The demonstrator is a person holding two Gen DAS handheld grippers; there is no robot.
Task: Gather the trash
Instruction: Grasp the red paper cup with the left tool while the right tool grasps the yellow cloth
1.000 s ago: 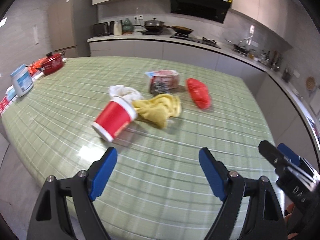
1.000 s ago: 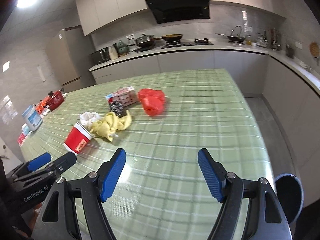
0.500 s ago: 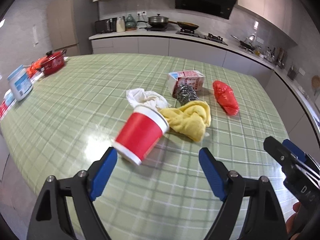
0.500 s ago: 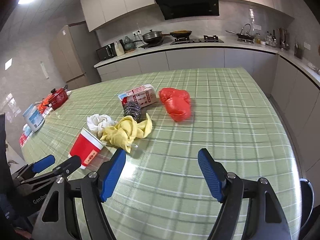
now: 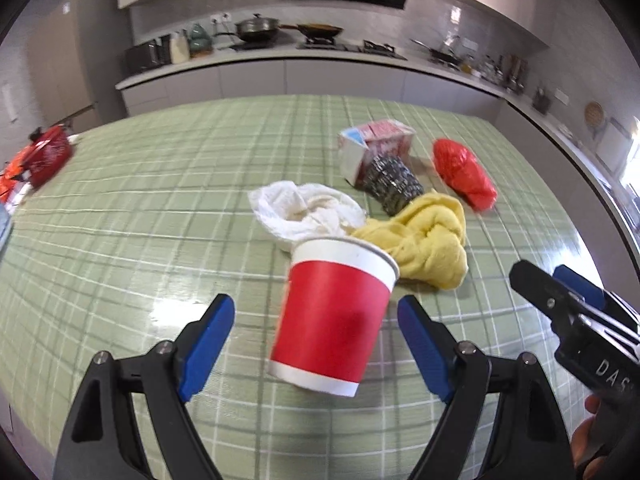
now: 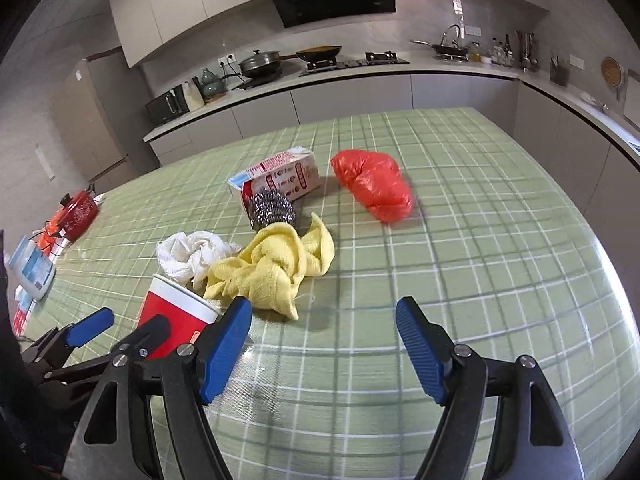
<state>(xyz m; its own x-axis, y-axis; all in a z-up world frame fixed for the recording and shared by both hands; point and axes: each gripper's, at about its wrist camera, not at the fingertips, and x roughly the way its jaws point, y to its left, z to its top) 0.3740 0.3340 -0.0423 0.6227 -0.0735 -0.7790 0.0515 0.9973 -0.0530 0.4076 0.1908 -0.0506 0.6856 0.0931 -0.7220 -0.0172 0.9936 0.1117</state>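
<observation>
Glossy green checked tablecloth point(image 6: 460, 240), tipped red paper cup point(image 5: 332, 320) untouched between spread left tongs point(image 5: 316, 344); right tongs point(image 6: 324, 344) likewise spread.

White letters "DAS" showed on right gripper point(image 5: 576, 300) body in left wrist view; carton point(image 6: 280, 178) print was too small to read.

Cup point(image 5: 332, 320) lies on the table point(image 5: 120, 208), cloth point(image 5: 424, 248) right, carton point(image 5: 376, 148) behind.
</observation>
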